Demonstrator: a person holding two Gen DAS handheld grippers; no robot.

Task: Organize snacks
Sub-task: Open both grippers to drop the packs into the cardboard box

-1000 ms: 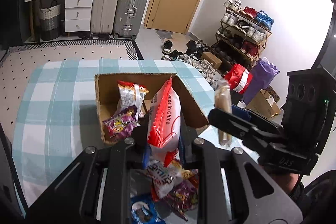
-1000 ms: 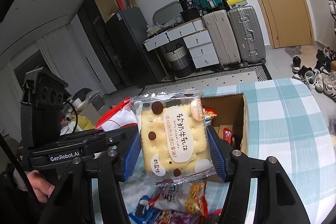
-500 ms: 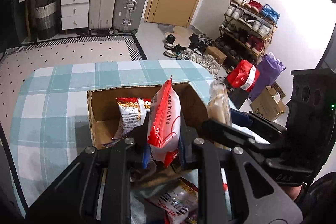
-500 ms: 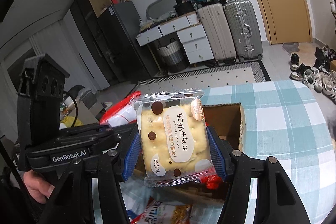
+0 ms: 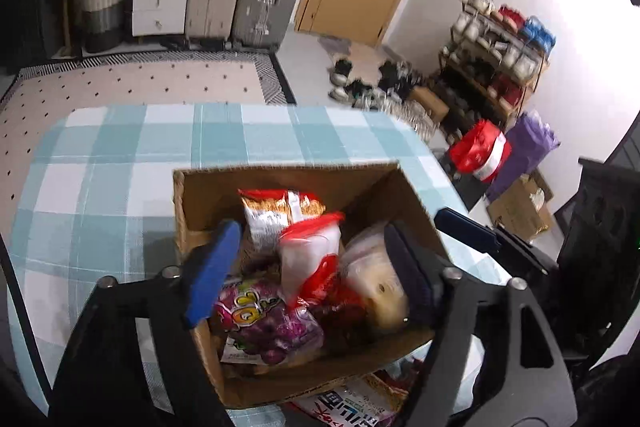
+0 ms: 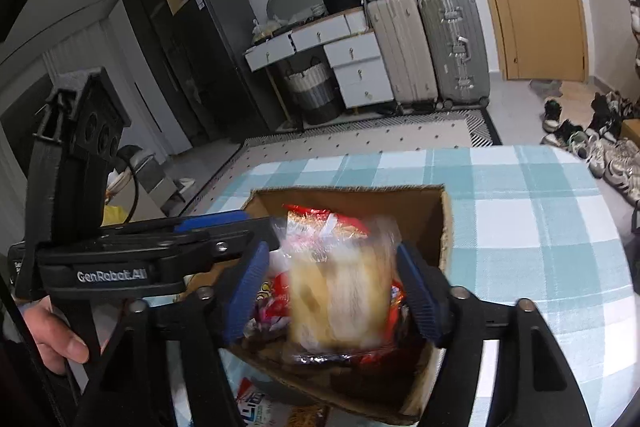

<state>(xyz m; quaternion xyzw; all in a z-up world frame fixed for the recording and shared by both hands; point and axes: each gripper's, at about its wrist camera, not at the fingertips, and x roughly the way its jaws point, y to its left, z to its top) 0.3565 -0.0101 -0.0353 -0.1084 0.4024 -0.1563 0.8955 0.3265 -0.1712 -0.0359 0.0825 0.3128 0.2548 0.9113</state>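
An open cardboard box (image 5: 280, 179) (image 6: 446, 223) sits on the checked tablecloth and holds several snack packs. My left gripper (image 5: 312, 267) is open over the box. The red and white pack (image 5: 308, 259) stands loose between its fingers inside the box, beside a purple grape pack (image 5: 260, 323) and an orange pack (image 5: 276, 215). My right gripper (image 6: 332, 283) is open over the box. The biscuit pack (image 6: 340, 299), blurred, sits between its fingers without touching them, and shows in the left wrist view (image 5: 376, 283).
More snack packs (image 5: 352, 403) lie on the table (image 5: 120, 179) in front of the box. Suitcases (image 6: 432, 47), drawers and a door stand beyond the table. Shoes and a shoe rack (image 5: 500, 59) are on the right.
Both grippers moved forward and down over the box and opened. The red and white pack and the biscuit pack have been let go into the box.
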